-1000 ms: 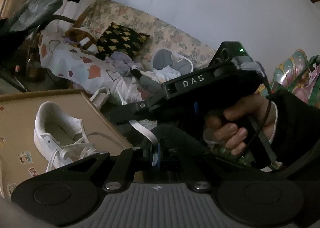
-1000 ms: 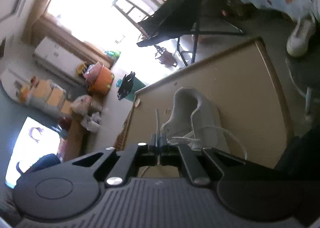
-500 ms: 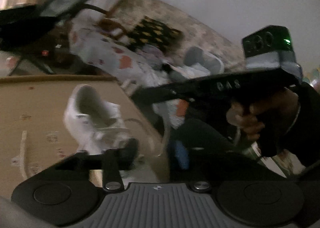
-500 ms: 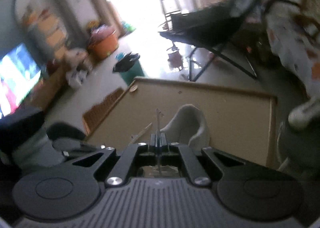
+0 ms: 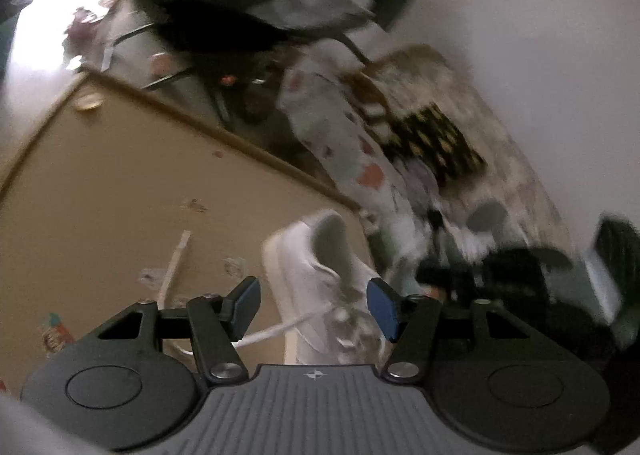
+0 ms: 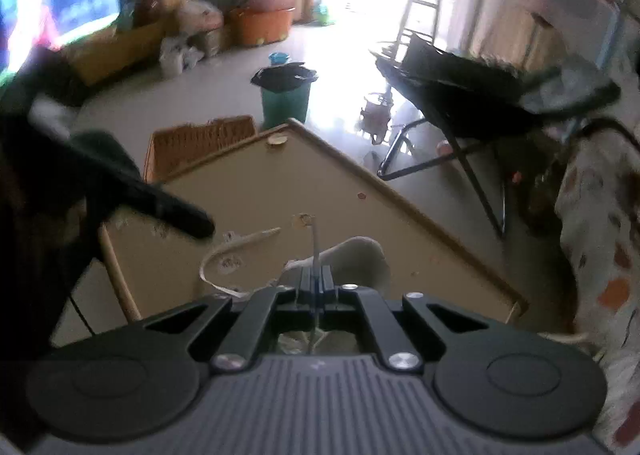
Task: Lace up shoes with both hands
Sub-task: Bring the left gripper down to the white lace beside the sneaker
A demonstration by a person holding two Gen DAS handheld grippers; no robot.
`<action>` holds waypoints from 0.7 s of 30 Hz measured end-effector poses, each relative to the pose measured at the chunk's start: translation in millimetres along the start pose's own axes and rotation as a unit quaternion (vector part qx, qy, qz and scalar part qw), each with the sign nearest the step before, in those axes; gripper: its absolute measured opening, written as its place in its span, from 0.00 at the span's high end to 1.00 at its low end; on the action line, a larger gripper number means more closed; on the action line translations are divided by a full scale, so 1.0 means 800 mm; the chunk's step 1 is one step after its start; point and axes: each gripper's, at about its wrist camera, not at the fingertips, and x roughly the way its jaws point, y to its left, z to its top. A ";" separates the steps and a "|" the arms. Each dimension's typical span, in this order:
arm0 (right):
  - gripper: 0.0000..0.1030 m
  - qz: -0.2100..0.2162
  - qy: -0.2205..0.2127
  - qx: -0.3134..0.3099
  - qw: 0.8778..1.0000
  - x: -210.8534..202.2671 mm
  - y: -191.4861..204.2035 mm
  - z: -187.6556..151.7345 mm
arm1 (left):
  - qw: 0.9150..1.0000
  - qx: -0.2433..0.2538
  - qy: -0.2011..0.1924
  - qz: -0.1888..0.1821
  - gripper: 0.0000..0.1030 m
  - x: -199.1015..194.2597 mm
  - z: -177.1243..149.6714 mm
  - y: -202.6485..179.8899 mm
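A white sneaker (image 5: pixel 320 275) stands near the right edge of the tan table (image 5: pixel 120 195), heel away from me. My left gripper (image 5: pixel 314 307) hangs open just above its laced front, blue pads (image 5: pixel 384 309) either side, holding nothing. One white lace (image 5: pixel 264 333) trails left from the shoe under the left finger. Another lace end (image 5: pixel 176 267) lies flat on the table. My right gripper (image 6: pixel 315 275) is shut on a lace (image 6: pixel 314 243) whose thin tip sticks up between the fingers. The sneaker's heel (image 6: pixel 360 255) shows behind them. A loose lace loop (image 6: pixel 224 251) lies to the left.
A black folding chair (image 6: pixel 460 111) stands beyond the table's far edge. A green bin (image 6: pixel 286 99) and a wicker basket (image 6: pixel 200 143) sit on the floor by the far corner. A sofa with a patterned blanket (image 5: pixel 360 159) is on the right. The other hand-held gripper (image 6: pixel 160 207) reaches in from the left.
My left gripper has opened and swung from facing the other gripper down over the sneaker. My right gripper stays shut on the lace while turning toward the room.
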 end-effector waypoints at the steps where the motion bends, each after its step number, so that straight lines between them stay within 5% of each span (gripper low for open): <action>1: 0.98 0.001 0.000 -0.012 1.000 0.001 0.002 0.001 | 1.000 -0.006 -0.004 0.007 0.41 -0.001 0.003 0.003; 12: 0.98 -0.021 0.009 -0.156 0.987 0.025 0.025 0.011 | 0.998 -0.031 -0.010 0.057 0.41 -0.009 0.018 0.019; 21: 0.98 -0.028 0.015 -0.203 0.979 0.044 0.029 0.013 | 0.996 -0.043 -0.005 0.077 0.41 -0.012 0.023 0.033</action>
